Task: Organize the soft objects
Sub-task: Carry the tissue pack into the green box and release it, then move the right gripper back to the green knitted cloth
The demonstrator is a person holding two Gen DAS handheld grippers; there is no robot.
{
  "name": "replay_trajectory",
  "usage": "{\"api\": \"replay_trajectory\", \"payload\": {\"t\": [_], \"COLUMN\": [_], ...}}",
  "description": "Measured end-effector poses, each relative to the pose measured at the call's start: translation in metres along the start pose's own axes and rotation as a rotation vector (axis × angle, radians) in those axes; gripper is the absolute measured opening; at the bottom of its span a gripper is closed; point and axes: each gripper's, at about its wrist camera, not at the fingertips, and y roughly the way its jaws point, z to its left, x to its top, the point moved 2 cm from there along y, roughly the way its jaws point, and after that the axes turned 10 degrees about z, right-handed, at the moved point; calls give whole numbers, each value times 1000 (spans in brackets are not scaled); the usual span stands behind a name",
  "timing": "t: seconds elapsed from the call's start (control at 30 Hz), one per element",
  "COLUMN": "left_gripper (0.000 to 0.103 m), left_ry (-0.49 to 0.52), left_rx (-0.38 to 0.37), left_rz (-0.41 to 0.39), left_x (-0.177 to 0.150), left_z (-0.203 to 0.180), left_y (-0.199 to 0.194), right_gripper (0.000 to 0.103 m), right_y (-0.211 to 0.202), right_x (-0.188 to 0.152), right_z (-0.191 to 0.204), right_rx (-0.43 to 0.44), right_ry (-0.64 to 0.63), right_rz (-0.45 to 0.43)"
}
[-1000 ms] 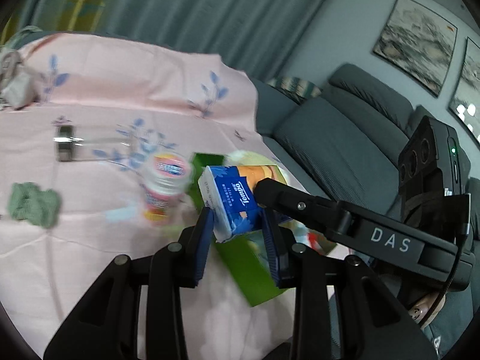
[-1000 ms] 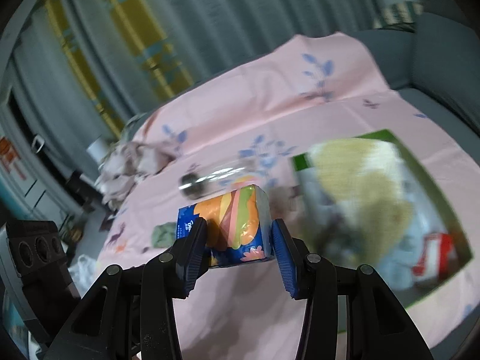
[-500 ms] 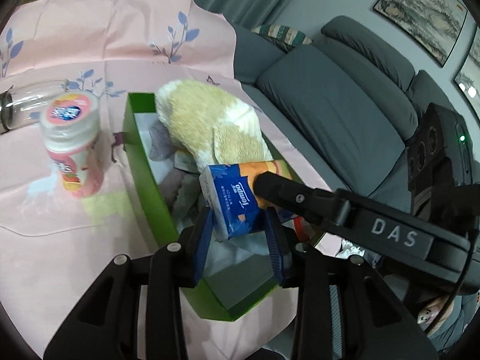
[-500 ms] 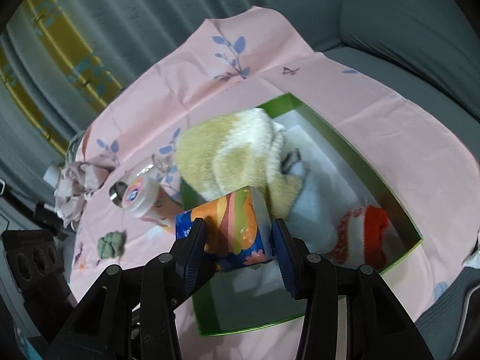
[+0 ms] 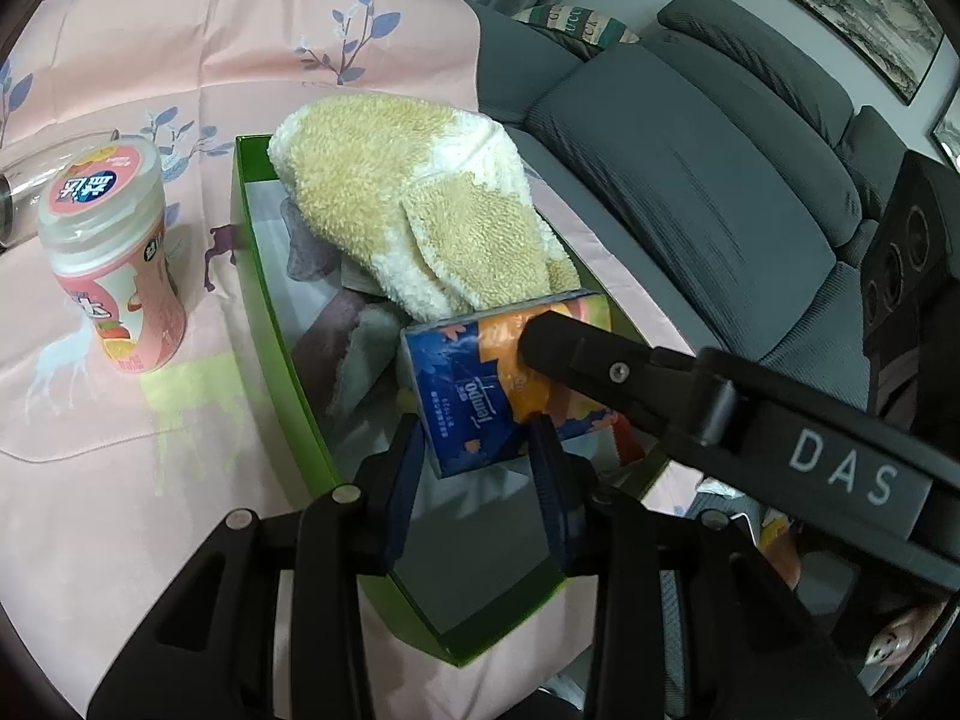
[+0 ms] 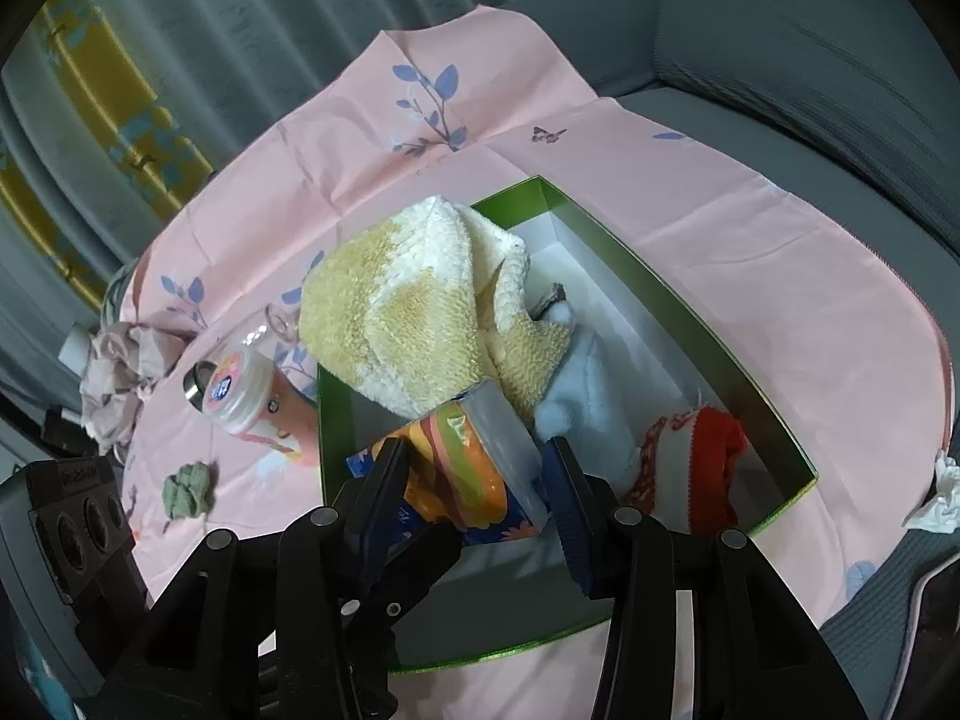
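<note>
A blue and orange Tempo tissue pack [image 5: 480, 396] hangs over the near end of a green box [image 5: 264, 300]. My left gripper [image 5: 477, 468] and my right gripper [image 6: 474, 498] are both shut on the pack [image 6: 462, 468], from two sides. In the box [image 6: 690, 312] lie a yellow and white fluffy towel [image 5: 414, 210], grey cloths [image 5: 360, 354], a pale blue plush piece [image 6: 576, 384] and a red and white knitted piece [image 6: 690, 462]. The towel also shows in the right wrist view [image 6: 420, 312].
A pink lidded jar [image 5: 111, 264] stands left of the box on the pink floral cloth [image 5: 180, 60]. A glass bottle [image 5: 36, 174] lies behind it. A small green cloth [image 6: 189, 489], a crumpled pinkish cloth [image 6: 120, 372] and a white tissue [image 6: 942, 498] lie on the cloth. A grey sofa [image 5: 690, 180] is at right.
Both grippers have carried the tissue pack rightward from above the pink cloth to over the green box and lowered it toward the box's near end. The grip is unchanged.
</note>
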Motion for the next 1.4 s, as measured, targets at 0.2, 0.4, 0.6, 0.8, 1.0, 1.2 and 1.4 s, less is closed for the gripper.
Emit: {"api": "replay_trajectory", "payload": {"t": [0.2, 0.4, 0.6, 0.8, 1.0, 1.2, 1.4], "left_gripper": [36, 55, 75, 86, 90, 91, 97], "left_ry": [14, 31, 61, 58, 20, -35, -168], "left_rx": [35, 1, 15, 40, 74, 190, 308], "left_rz": [-1, 5, -21, -81, -140, -173, -209], "left_x": [3, 0, -6, -11, -20, -38, -61], "left_z": [-2, -7, -10, -4, 20, 61, 127], "left_y": [3, 2, -12, -37, -68, -97, -132], "right_gripper": [48, 49, 59, 71, 85, 91, 93], "right_y": [4, 8, -11, -34, -47, -50, -48], "right_x": [2, 1, 1, 0, 0, -1, -2], "right_z": [-6, -3, -6, -10, 1, 20, 41], "right_rx": [15, 17, -6, 8, 18, 43, 83], "right_ry": [40, 33, 47, 74, 66, 23, 5], "right_rz": [3, 33, -43, -130, -197, -224, -233]}}
